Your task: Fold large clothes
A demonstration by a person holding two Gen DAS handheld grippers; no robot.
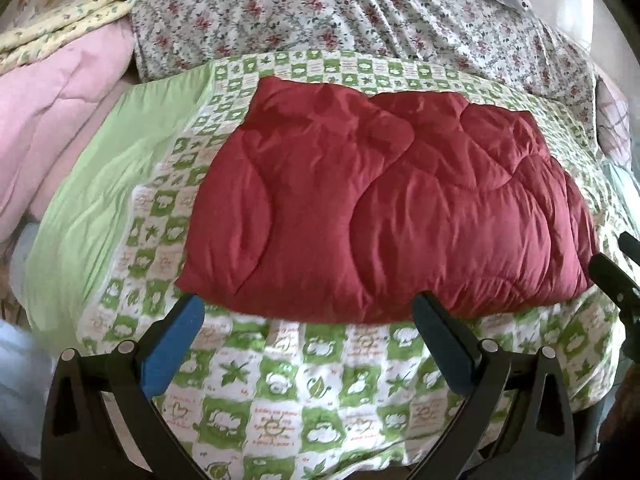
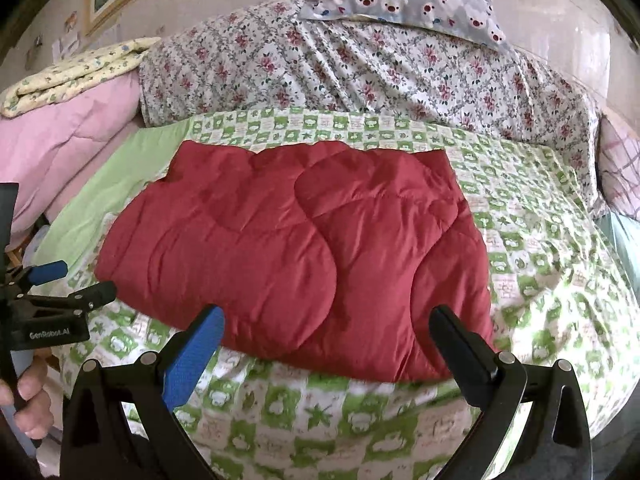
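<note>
A folded red quilted blanket point(image 1: 384, 216) lies on the green-checked bedspread point(image 1: 280, 392). Both tools, left tool point(image 1: 308, 312) and right tool point(image 2: 328, 324), hover spread wide at its near edge, empty.

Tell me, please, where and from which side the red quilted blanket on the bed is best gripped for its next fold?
Probably at the two near corners of the red quilted blanket, coming in from the bed's front edge. That edge faces both open grippers, left gripper and right gripper, and looks puffy enough to pinch.
</note>
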